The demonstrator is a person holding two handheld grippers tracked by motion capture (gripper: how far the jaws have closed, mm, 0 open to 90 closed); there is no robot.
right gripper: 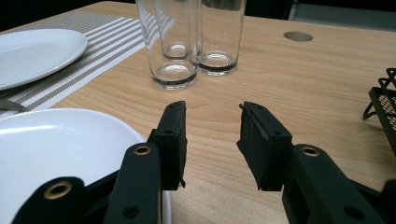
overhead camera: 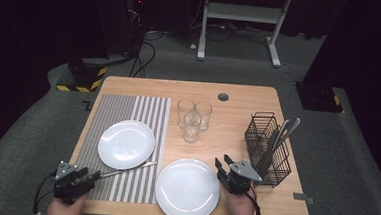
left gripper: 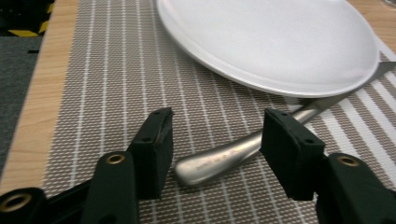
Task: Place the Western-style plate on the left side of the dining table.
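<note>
Over the table in the high view, the left gripper (overhead camera: 90, 175) sits at the near-left corner of the striped mat (overhead camera: 126, 148), jaws pointing along a knife (overhead camera: 127, 169) that lies on the mat just below the far plate (overhead camera: 126, 144). A near plate (overhead camera: 187, 189) rests on bare wood beside the right gripper (overhead camera: 223, 164), with three glasses (overhead camera: 193, 118) behind it and a wire rack (overhead camera: 267, 148) of cutlery to the right.

On to the left gripper view: jaws wide apart, the knife's rounded handle (left gripper: 219, 161) lying flat on the mat between them, neither pad touching it. Its blade end runs under the plate's rim (left gripper: 280, 88).

Now the right gripper view: jaws partly open, nothing between them, just tabletop. The near plate (right gripper: 56, 154) lies at the left jaw, the glasses (right gripper: 175, 42) stand ahead, and the rack's edge (right gripper: 385, 107) shows at right.
</note>
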